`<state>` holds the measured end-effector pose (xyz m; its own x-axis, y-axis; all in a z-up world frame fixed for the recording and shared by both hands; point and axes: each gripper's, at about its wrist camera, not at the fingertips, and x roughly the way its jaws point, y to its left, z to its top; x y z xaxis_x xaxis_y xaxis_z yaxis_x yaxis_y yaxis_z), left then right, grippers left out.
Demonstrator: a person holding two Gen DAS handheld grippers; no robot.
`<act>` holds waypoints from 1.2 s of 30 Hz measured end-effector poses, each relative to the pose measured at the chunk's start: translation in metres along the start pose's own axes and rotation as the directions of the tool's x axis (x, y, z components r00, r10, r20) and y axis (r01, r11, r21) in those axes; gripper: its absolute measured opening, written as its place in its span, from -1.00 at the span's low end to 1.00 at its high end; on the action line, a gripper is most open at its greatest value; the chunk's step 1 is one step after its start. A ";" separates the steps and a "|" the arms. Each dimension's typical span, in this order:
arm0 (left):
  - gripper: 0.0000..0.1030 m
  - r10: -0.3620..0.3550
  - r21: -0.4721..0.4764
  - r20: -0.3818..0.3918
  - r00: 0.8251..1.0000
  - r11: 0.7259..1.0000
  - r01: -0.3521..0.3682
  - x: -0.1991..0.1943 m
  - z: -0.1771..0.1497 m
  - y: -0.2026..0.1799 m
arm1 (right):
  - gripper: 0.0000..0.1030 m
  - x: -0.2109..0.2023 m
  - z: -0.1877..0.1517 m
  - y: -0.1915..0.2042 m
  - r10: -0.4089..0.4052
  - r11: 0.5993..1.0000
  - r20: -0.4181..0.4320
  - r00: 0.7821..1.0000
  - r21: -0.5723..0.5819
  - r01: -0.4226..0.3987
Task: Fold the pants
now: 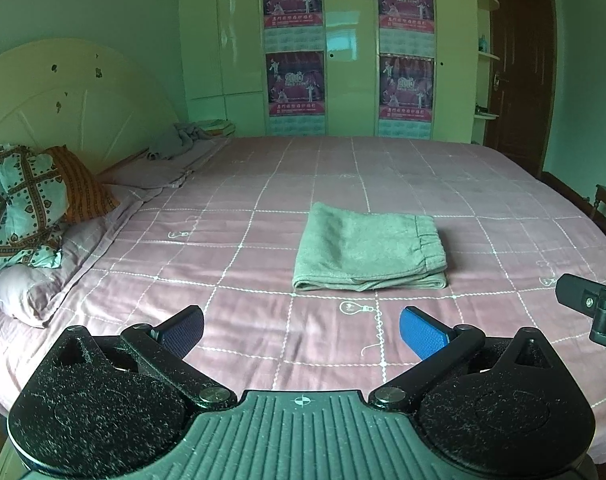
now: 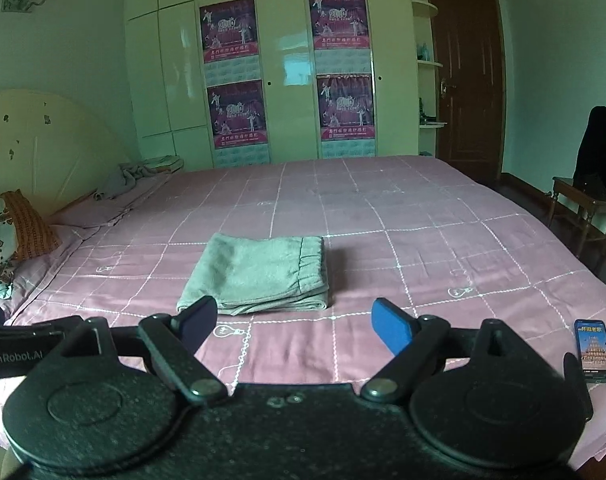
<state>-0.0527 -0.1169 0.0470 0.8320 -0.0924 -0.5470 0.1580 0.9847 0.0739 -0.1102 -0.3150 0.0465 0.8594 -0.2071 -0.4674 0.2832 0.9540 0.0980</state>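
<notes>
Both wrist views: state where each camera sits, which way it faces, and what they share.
Left wrist: behind the open left gripper, facing across the bed to the pants; the right gripper's tip shows at the right edge.
Right wrist: behind the open right gripper, same heading; phone to its right.
Shared: pants, bed, wardrobe, door.

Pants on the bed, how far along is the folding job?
Done, it seems: the pants lie on the bed as a compact rectangle, layers stacked, waistband on the right. In hand: nothing; the left tool and right tool are both open, empty, short of the pants. Left: little, perhaps squaring up the near edge, where the layers look slightly uneven.
</notes>
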 end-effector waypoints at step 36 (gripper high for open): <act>1.00 -0.027 0.014 -0.004 1.000 1.000 0.027 0.000 0.001 -0.008 | 0.66 0.000 -0.004 -0.001 0.036 0.999 -0.023 0.999 0.031 -0.036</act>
<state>-0.0533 -0.1247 0.0470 0.8253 -0.1184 -0.5522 0.1880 0.9796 0.0708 -0.1120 -0.3149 0.0429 0.8592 -0.1673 -0.4836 0.2654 0.9537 0.1416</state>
